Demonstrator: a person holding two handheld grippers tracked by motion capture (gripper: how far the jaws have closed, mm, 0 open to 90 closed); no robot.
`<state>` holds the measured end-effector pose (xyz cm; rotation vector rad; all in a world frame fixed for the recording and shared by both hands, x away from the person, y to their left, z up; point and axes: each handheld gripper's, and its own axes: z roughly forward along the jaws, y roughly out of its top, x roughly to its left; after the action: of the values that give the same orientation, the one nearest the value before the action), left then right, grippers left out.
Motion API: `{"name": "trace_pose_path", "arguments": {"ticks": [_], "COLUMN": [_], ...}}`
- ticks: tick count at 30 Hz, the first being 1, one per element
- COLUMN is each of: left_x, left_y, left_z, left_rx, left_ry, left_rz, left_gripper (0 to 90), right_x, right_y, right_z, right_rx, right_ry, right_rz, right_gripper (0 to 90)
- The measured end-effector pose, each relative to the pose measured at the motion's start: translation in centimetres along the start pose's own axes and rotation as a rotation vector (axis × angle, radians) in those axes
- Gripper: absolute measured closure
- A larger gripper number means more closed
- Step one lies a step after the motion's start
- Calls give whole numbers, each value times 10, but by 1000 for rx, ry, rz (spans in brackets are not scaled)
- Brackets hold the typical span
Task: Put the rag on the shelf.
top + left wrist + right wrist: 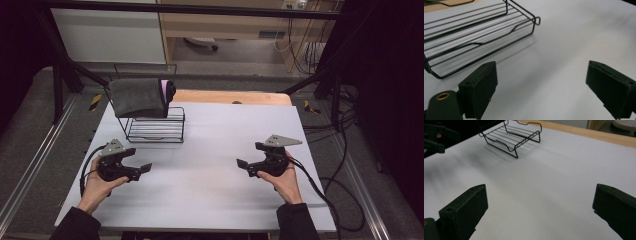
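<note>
High view: cloth [137, 97] atop rack [155, 131] (draped)

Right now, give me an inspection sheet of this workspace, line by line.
Surface: pale grey table top, bare in the middle; wooden edge at the far side.
Job's things: black wire rack at far left, dark cloth draped over its top rail, pink patch at one end.
Clutter: nothing seen.
Grippers: left gripper and right gripper held low over the table, jaws wide apart, nothing between them.
Cables: black cable trails from the right gripper; more on the floor at right.
Surroundings: black frame, cabinets behind.
</note>
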<state>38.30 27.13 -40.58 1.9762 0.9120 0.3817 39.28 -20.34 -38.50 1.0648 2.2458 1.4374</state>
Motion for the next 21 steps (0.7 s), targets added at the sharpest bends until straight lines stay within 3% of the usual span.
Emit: {"name": "trace_pose_path", "arguments": {"ticks": [11,21], "left_x": [-2,-3], "left_y": [-24,-34], "left_z": [8,11], "left_rx": [35,54], "left_ry": [-6,-12], "left_rz": [25,49], "left_gripper": [114,114], "right_x": [-20,-32], "right_y": [-47,-75], "right_z": [-10,-23], "right_rx": [35,51], "right_ry": [-5,-7], "right_rz": [44,38], "right_gripper": [8,8]}}
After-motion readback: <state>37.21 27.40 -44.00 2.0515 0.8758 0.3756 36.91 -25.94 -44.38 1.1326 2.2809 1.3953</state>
